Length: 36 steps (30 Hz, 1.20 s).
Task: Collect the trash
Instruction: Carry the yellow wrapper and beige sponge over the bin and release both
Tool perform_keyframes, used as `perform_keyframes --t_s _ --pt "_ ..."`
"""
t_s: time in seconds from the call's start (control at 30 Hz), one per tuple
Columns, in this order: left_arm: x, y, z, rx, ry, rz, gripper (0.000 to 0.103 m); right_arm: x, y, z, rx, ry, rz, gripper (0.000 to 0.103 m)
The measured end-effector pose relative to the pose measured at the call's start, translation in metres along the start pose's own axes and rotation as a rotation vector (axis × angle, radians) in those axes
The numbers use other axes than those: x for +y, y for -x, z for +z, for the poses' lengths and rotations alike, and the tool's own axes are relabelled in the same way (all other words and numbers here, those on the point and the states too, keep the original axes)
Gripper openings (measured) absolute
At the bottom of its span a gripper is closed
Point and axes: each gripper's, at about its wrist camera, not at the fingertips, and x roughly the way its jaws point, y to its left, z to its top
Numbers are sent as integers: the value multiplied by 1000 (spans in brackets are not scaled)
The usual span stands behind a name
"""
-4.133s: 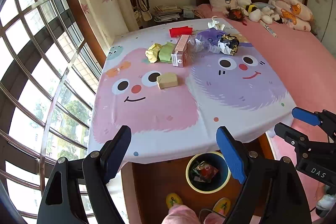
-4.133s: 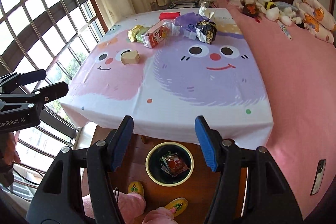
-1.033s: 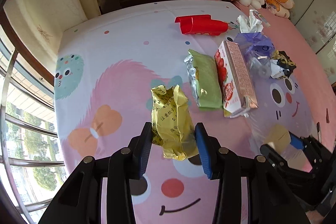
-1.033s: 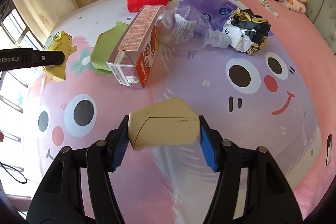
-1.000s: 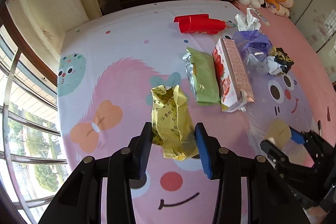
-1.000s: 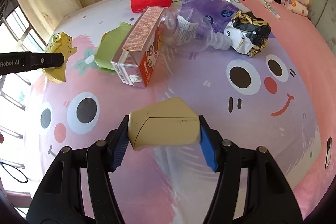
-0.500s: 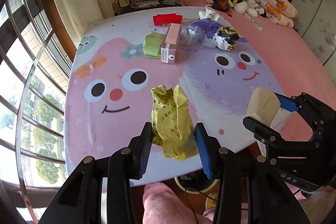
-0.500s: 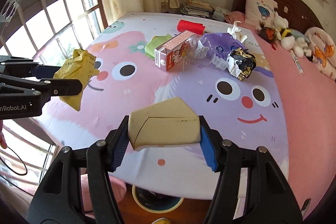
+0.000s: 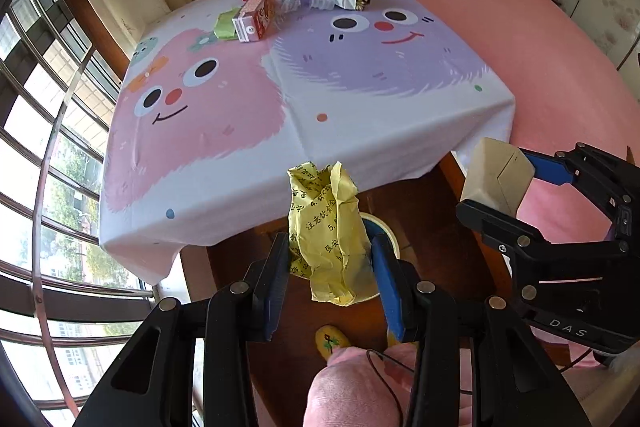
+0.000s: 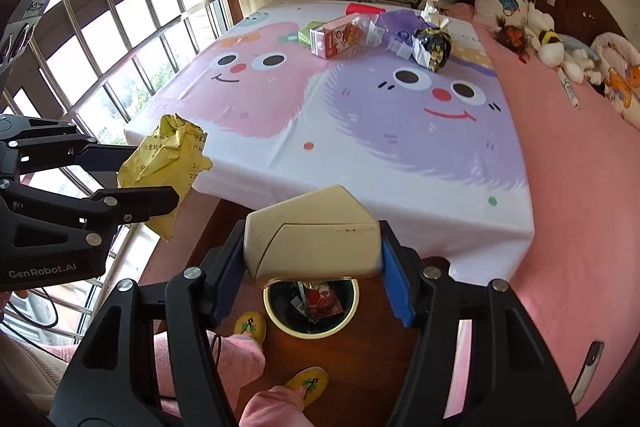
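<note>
The left gripper [image 9: 330, 275] pinched a crumpled yellow paper wrapper [image 9: 326, 233]; the right gripper [image 10: 312, 267], jaws wide, clamped a beige cardboard box [image 10: 314, 233]. Below both jaws sat the round cream-rimmed bin [image 10: 348, 321]; a release off-centre risked missing it.

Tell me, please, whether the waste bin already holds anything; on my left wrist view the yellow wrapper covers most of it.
Observer: Yes. The right wrist view looks down into the waste bin, and a red printed packet lies inside.
Operator: Thank you. Where does the beige box sit against the bin there?
Observer: The beige box, clamped in the right gripper, overlaps the bin's far rim in that picture; whether it hangs directly above the bin, I cannot tell.
</note>
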Motion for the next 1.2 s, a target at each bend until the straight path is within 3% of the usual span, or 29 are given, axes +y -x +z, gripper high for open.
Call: perform_keyframes --t_s 0.27,0.43,0.7,0.9,1.03,1.1,1.13,1.2 --pt "-18 -81 -31 129 -11 -45 41 -16 -33 -66 131 -161 -2 58" --pt "-16 -175 -54 192 30 -78 41 -29 -100 -119 227 -281 -38 58" --pt "-23 -313 -81 208 46 -119 41 -48 -219 -196 300 -409 -120 58" --pt "-33 -371 -83 210 -14 -108 44 -66 -277 -235 315 -462 -156 58" --pt "-34 -388 -82 223 -36 -77 55 -77 -296 -245 318 -494 -175 58" --pt "-31 -392 -78 212 -22 -70 66 -80 -300 -247 315 -507 -179 58" --pt "-28 -392 -78 211 -10 -68 77 -81 -302 -247 313 -508 -180 58" --pt "-21 -392 -76 211 19 -64 83 -81 -306 -247 313 -501 -179 58"
